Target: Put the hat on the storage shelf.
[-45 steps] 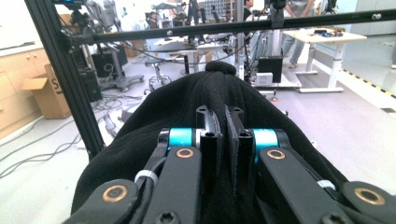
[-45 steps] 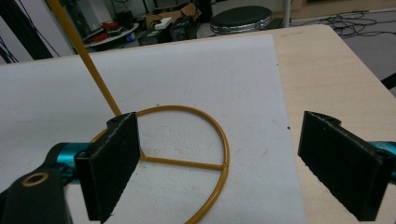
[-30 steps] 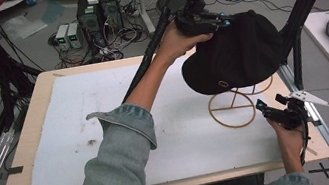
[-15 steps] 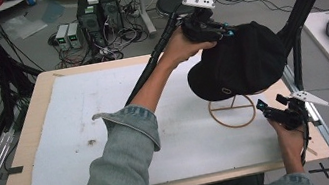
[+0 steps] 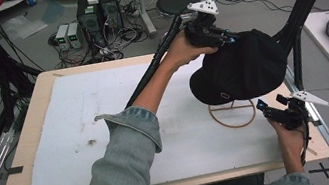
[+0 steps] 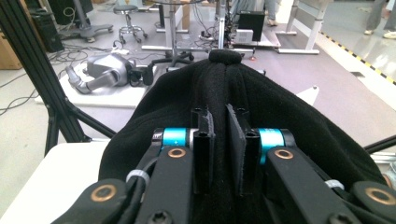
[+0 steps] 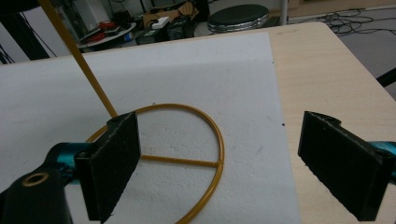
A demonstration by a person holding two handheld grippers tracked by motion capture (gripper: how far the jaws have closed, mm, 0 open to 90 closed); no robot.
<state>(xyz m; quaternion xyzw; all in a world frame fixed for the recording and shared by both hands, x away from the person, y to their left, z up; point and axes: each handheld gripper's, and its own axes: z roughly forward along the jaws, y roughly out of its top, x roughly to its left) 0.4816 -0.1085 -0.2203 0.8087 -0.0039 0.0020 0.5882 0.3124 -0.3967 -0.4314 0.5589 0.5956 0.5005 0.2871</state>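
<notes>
Left gripper: jaws easing apart, pads still pinching cap crown.
Right gripper: released, beside stand.
Advice: release only once cap is seated.

A pale wooden tabletop carries a white foam sheet that covers most of it, leaving bare wood along the edges. Near the right edge, a yellow wire stand's ring base rests on the sheet.
</notes>
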